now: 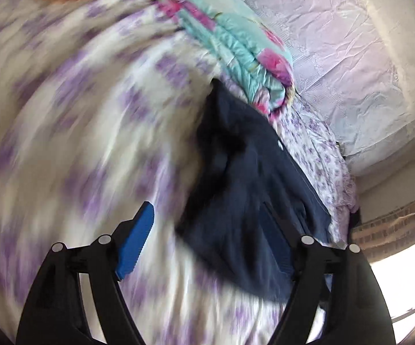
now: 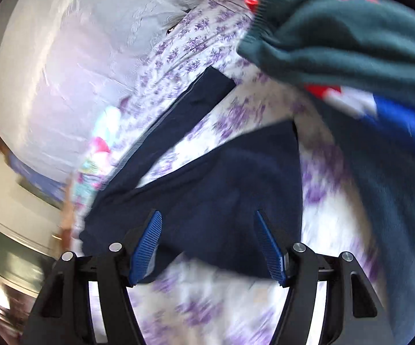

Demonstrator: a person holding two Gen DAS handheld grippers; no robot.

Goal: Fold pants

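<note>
Dark navy pants (image 1: 244,178) lie rumpled on a white bed sheet with purple flowers (image 1: 72,120). In the right wrist view the pants (image 2: 224,189) spread out with both legs apart, one leg (image 2: 190,106) running up and away. My left gripper (image 1: 207,241) is open above the sheet, its right finger over the pants' edge. My right gripper (image 2: 207,244) is open just above the pants' wide end, holding nothing. Both views are blurred by motion.
A folded teal and pink quilt (image 1: 236,46) lies beyond the pants by the pale padded headboard (image 1: 351,43). A pile of clothes, dark green (image 2: 345,37), red and blue (image 2: 402,120), lies at the right of the right wrist view. The bed's edge shows at the left (image 2: 72,201).
</note>
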